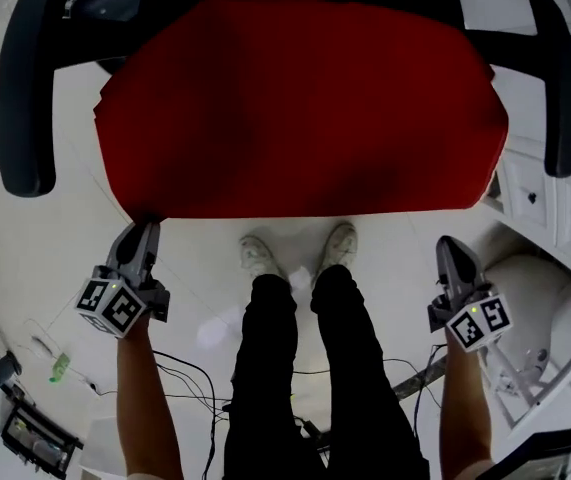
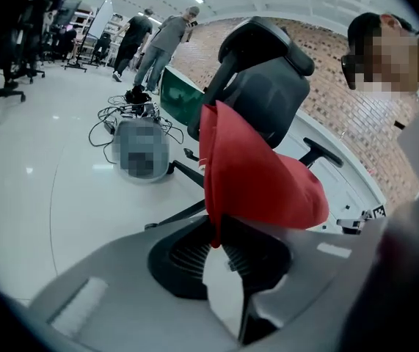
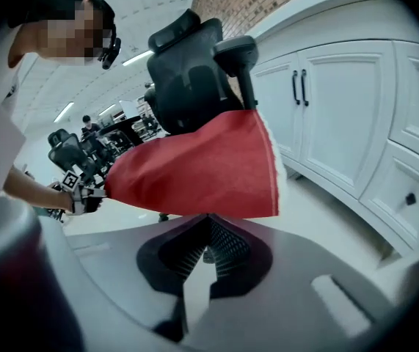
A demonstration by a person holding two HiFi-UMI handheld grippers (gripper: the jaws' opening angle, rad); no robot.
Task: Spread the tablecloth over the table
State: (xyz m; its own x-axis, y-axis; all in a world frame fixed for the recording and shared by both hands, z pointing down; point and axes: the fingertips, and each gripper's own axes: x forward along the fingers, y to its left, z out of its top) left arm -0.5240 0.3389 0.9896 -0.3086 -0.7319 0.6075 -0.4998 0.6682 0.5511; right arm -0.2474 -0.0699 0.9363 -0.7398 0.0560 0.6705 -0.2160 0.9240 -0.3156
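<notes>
A red tablecloth [image 1: 295, 108] lies spread over a black office chair [image 1: 25, 88], between its armrests. My left gripper [image 1: 145, 230] is at the cloth's near left corner. In the left gripper view the red cloth [image 2: 260, 174] runs down into the left gripper [image 2: 215, 242], whose jaws are shut on it. My right gripper [image 1: 445, 243] is shut and sits just short of the near edge by the right corner. In the right gripper view the cloth [image 3: 194, 171] has its lower edge just past the right gripper [image 3: 208, 222], with no cloth between the jaws. No table is in view.
White cabinets [image 1: 565, 198] stand close on the right, with a white rounded object [image 1: 535, 298] below them. The person's legs and shoes [image 1: 295, 268] are between the grippers. Cables [image 1: 185, 368] trail on the floor behind. People [image 2: 165, 39] stand far off.
</notes>
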